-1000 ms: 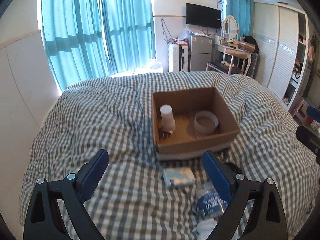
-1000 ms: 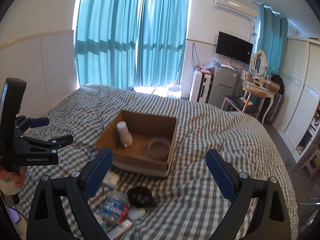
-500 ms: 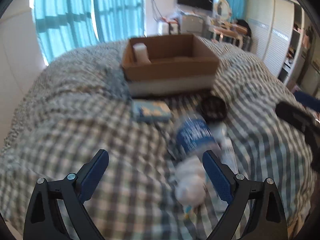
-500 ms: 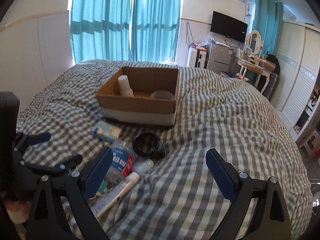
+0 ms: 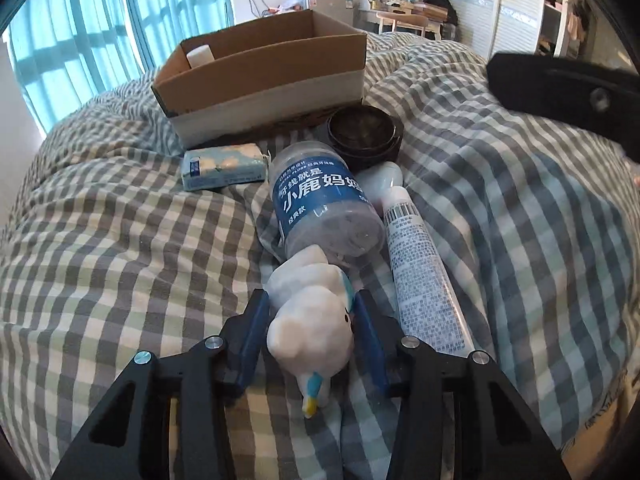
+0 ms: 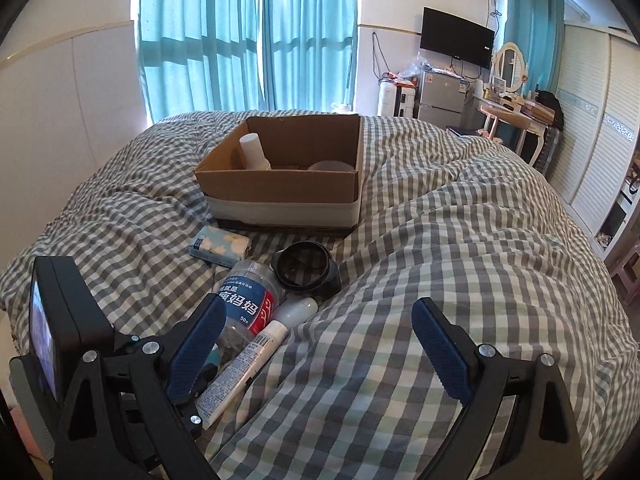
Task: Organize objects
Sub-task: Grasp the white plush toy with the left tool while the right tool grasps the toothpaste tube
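Left wrist view:
- left hand-held gripper (image 5: 310, 320): clamped on a white plush toy (image 5: 310, 316), both blue pads pressed into its sides
- plush toy: sits low on the checked bed (image 5: 120, 240), little blue and yellow bit poking out toward the camera
- floss jar (image 5: 324, 204): clear, blue label, lying on its side just past the plush and touching it
- white tube (image 5: 420, 268): lying right beside the jar, on its right
- tissue pack (image 5: 222, 165): flat on the bed, left of the jar
- black round lid thing (image 5: 364, 132): between the jar and the cardboard box (image 5: 264, 76), can't tell exactly what it is
- box: open top, a white bottle (image 5: 200, 56) peeking over the rim

Right wrist view:
- right hand-held gripper (image 6: 316, 350): spread wide, nothing between the pads, hovering over bare bedding
- left hand-held gripper: visible at the lower left edge, down by the pile; the plush is mostly hidden behind it
- pile: jar, tube and black round thing bunched together, tissue pack just left of them
- box: further back on the bed, near the pile, white bottle upright inside plus a pale round rim (image 6: 332, 166)
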The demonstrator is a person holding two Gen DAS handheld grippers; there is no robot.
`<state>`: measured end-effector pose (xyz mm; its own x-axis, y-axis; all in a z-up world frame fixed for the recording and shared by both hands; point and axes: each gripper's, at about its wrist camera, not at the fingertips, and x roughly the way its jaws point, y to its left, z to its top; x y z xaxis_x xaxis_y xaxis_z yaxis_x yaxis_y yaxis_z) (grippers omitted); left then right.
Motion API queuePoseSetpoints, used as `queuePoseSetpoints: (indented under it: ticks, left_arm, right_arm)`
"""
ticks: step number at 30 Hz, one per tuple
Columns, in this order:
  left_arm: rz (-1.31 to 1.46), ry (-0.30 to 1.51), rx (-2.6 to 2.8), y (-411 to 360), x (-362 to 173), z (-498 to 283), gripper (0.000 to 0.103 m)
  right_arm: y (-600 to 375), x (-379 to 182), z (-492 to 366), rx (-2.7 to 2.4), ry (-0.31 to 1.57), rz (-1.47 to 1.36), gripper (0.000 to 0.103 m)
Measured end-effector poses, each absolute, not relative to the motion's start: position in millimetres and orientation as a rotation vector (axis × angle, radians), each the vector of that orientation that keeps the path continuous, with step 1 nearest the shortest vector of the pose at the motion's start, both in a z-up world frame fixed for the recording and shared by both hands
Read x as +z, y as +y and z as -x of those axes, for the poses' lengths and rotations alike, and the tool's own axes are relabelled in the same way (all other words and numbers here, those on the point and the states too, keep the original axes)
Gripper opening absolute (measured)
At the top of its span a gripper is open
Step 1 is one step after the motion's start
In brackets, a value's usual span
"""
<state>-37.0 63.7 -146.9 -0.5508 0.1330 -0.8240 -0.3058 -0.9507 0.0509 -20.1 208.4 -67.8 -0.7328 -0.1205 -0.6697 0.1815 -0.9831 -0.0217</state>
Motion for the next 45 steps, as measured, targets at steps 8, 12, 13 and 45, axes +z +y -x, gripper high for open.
queuePoseSetpoints:
  ticks: [8, 12, 13, 45]
  left_arm:
    - [1.249, 0.235, 2.722, 29, -102, 28, 0.045]
    - [1.24, 0.183, 2.775, 9, -93, 31, 0.045]
    - [1.243, 0.17, 2.782, 5, -92, 32, 0.045]
    - [1.257, 0.066, 2.803, -13, -100, 30, 0.044]
  right_arm:
    - [203, -81, 25, -2.757, 0.121, -1.123, 0.094]
    - [188, -92, 29, -2.705, 0.142, -1.159, 0.094]
    - [183, -95, 29, -2.688, 0.153, -1.167, 0.094]
    - [136, -144, 24, -2.533, 0.434, -1.282, 0.021]
